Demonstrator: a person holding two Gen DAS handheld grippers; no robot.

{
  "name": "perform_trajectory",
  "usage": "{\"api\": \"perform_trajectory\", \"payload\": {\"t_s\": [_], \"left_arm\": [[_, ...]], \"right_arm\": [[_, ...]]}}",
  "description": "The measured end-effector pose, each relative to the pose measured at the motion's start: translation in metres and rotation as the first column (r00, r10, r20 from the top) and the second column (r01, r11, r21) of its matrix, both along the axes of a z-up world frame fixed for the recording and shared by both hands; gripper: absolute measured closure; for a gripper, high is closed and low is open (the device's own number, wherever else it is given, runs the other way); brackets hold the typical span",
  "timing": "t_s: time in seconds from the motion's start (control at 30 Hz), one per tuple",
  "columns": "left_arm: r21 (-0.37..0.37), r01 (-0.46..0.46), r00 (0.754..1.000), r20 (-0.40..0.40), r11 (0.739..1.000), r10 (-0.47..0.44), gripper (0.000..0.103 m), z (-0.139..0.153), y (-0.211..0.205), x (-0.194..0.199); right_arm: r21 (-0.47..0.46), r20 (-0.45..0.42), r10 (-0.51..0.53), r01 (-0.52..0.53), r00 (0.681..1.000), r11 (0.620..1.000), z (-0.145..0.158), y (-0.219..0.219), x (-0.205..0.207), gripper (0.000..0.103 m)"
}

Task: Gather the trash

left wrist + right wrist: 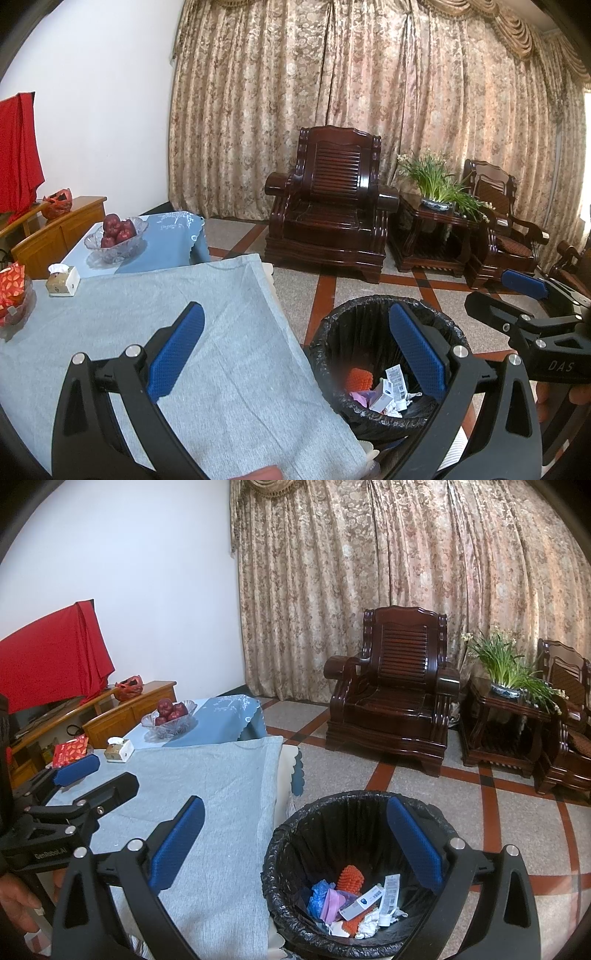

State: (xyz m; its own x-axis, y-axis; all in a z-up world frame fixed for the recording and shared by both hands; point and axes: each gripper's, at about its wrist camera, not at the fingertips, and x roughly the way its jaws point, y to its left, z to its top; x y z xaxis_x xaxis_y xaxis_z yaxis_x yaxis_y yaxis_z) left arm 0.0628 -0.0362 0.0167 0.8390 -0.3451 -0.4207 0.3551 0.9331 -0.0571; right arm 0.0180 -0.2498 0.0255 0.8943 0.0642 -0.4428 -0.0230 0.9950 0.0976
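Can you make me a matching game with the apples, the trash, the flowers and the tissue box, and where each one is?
Things:
1. apples
2. trash
3. flowers
4. tissue box

Places:
A. on the grey cloth
B. in a glass bowl
C. on the dark side table
D. in the black-lined bin

Pairs: 1-B, 2-D, 3-C, 4-A

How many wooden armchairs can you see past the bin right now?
2. One dark armchair stands against the curtain, left of the side table with the potted plant. The second armchair is right of that table, cut off by the frame edge; more may lie beyond it.
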Motion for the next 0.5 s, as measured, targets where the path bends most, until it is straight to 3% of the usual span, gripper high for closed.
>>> {"api": "perform_trajectory", "payload": {"t_s": [0.5], "left_arm": [[0.001, 0.0, 1.0, -0.003, 1.0, 0.0, 0.006, 0.0021, 0.0018, 0.0009]], "right_arm": [[0.001, -0.004, 0.0, 0.0, 1.0, 1.0, 0.001, -0.0007, 0.001, 0.006]]}}
